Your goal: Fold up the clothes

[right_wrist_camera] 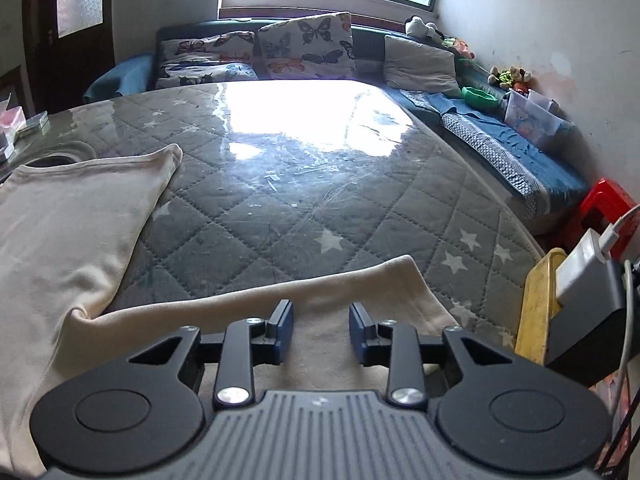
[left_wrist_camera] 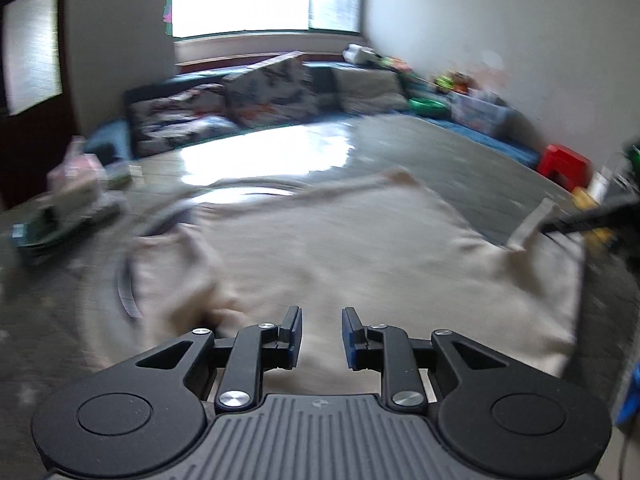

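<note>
A cream garment (left_wrist_camera: pixel 340 248) lies spread on the grey quilted table, blurred by motion in the left wrist view. My left gripper (left_wrist_camera: pixel 320 334) hovers open over its near part, nothing between the fingers. In the right wrist view the same cream garment (right_wrist_camera: pixel 68 232) covers the left side, and one sleeve (right_wrist_camera: pixel 328 284) stretches across to the right just ahead of my fingers. My right gripper (right_wrist_camera: pixel 321 330) is open above that sleeve, holding nothing. The other gripper shows as a dark shape (left_wrist_camera: pixel 600 216) at the right edge of the left wrist view, by a raised bit of cloth.
The grey star-quilted table (right_wrist_camera: pixel 320 208) is under a glossy cover that glares with window light. Behind it is a blue daybed with butterfly pillows (right_wrist_camera: pixel 308 46). A red stool (right_wrist_camera: pixel 608 208), a yellow object (right_wrist_camera: pixel 536 304) and a charger block sit at the right; small boxes (left_wrist_camera: pixel 76 184) at the left.
</note>
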`<state>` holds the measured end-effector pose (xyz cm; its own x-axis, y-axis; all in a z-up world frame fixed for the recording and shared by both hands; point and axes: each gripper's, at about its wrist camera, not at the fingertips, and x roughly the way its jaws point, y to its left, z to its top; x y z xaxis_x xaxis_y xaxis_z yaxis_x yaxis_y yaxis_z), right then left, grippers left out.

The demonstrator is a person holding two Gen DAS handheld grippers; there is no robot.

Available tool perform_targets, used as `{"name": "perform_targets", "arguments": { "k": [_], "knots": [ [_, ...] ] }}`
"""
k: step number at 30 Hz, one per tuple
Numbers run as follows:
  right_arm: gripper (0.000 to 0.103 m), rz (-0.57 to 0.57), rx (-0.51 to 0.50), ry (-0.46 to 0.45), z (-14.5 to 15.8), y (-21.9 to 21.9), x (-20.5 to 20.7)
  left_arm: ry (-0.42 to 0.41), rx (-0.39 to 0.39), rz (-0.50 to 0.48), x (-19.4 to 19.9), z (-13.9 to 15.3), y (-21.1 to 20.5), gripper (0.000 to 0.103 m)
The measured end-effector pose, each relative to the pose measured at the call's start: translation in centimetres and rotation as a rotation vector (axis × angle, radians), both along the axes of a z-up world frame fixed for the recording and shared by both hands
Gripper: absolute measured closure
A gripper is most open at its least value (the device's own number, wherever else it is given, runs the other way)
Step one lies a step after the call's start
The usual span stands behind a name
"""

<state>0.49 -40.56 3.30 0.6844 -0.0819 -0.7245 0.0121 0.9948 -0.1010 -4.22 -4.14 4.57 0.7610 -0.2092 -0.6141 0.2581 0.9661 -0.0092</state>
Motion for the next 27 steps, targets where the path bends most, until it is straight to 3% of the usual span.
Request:
{"name": "perform_targets", "arguments": {
  "k": [11,27],
  "knots": [
    [0.071,0.003,0.000,0.002,0.1,0.0,0.0,0.039,-0.008,0.330,7.7,-0.7,8.5,0.079],
    [0.068,-0.003,0.001,0.003,0.0,0.0,0.4,0.076,-0.031,0.378,12.6,-3.2,9.1,0.081]
  ]
}}
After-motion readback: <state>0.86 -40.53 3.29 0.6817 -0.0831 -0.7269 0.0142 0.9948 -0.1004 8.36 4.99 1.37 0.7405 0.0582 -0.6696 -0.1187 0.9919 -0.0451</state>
